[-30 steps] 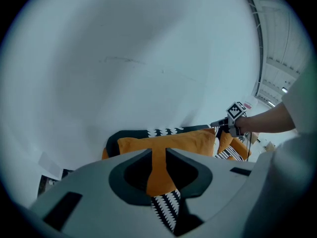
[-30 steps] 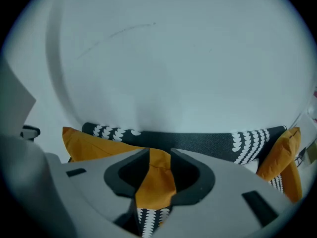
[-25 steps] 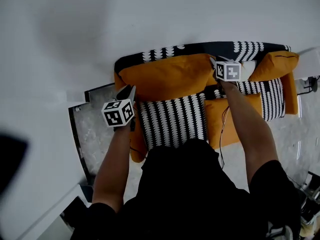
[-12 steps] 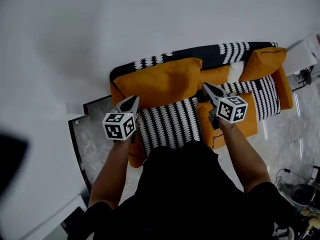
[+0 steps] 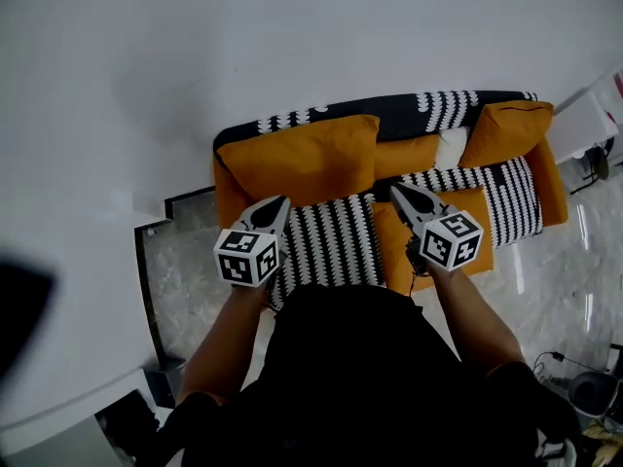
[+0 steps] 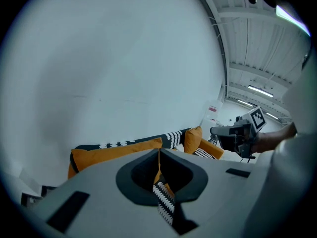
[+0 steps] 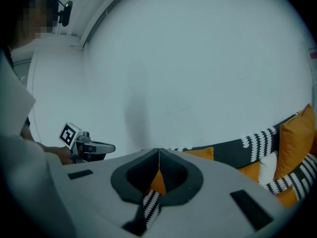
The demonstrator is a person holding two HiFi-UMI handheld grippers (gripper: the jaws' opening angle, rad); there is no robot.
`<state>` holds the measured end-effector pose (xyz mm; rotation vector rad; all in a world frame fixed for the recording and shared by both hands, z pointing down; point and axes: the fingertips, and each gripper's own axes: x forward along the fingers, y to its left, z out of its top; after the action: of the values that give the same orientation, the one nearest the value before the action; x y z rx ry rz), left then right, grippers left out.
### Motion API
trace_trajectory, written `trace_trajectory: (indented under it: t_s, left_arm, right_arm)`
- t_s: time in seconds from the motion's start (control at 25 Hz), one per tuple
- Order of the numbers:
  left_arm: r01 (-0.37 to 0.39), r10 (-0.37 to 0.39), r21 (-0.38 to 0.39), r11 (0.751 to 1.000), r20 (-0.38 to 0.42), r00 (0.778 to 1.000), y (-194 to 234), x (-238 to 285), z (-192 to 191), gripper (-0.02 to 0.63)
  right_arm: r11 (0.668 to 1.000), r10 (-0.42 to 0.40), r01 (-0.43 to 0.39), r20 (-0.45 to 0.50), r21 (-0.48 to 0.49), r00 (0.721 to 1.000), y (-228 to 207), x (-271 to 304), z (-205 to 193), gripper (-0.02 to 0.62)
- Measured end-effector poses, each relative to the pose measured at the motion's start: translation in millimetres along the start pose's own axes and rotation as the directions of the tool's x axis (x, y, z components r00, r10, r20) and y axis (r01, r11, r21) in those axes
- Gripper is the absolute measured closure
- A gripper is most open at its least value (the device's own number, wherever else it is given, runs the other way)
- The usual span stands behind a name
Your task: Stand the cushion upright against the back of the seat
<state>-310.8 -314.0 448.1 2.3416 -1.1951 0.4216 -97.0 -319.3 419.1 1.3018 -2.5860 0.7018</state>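
The large orange cushion [image 5: 302, 159] stands upright against the back of the orange sofa [image 5: 226, 197], at its left end; the left gripper view shows it as well [image 6: 114, 150]. Both grippers hover above the seat's front, apart from the cushion. My left gripper [image 5: 276, 204] is shut with nothing between its jaws, which have just been closing. My right gripper [image 5: 397, 194] is also shut and empty, its jaws just closed too. Each gripper view shows the jaw tips meeting [image 6: 159, 151] [image 7: 158, 152], with only sofa fabric beyond them.
A black-and-white striped cover [image 5: 331, 241] lies on the seat below the grippers, and another [image 5: 506, 197] lies to the right. A small white cushion [image 5: 451, 149] and a second orange cushion [image 5: 506, 132] lean at the right end. A white wall rises behind; marble floor lies around.
Both grippers have drawn back from the orange cushion's two ends towards the person and risen, and their jaws have shut. The cushion stays leaning against the backrest.
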Motion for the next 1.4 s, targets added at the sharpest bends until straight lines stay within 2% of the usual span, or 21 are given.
trace_trajectory:
  t_s: [0.24,0.56,0.72,0.88,1.08,1.28,1.4]
  left_arm:
    - [-0.060,0.065,-0.059,0.996,0.082,0.995,-64.8,-17.7,-9.6,0.584]
    - [-0.103,0.112,-0.074,0.992,0.140,0.984,-176.1,-51.2,-47.8,0.584]
    - [-0.136,0.146,-0.085,0.987,0.121,0.982,-218.0,-72.8,-83.4,0.584]
    - [-0.186,0.195,-0.094,0.978,0.100,0.976,-242.1,-101.1,-109.7,0.584]
    - [-0.240,0.250,-0.086,0.967,0.140,0.958,-251.5,-137.8,-109.2,0.584]
    - [-0.252,0.261,-0.075,0.965,0.160,0.952,-262.3,-168.0,-117.6,0.584]
    - [-0.241,0.254,-0.097,0.966,0.163,0.953,-268.3,-182.1,-131.3,0.584]
  right_arm:
    - [0.993,0.058,-0.060,-0.023,-0.102,0.998,-4.7,-76.0,-10.5,0.557]
    - [0.977,0.183,-0.189,-0.061,-0.102,0.981,-17.5,-167.5,-57.2,0.557]
    - [0.971,0.219,-0.225,-0.075,-0.084,0.973,-17.0,-195.7,-81.6,0.557]
    - [0.959,0.257,-0.268,-0.110,-0.092,0.960,-3.5,-217.3,-100.5,0.557]
    - [0.943,0.290,-0.304,-0.117,-0.135,0.950,15.3,-230.6,-101.8,0.557]
    - [0.937,0.298,-0.316,-0.127,-0.153,0.946,40.3,-240.6,-107.9,0.557]
    - [0.941,0.286,-0.306,-0.142,-0.147,0.948,54.6,-251.4,-119.2,0.557]
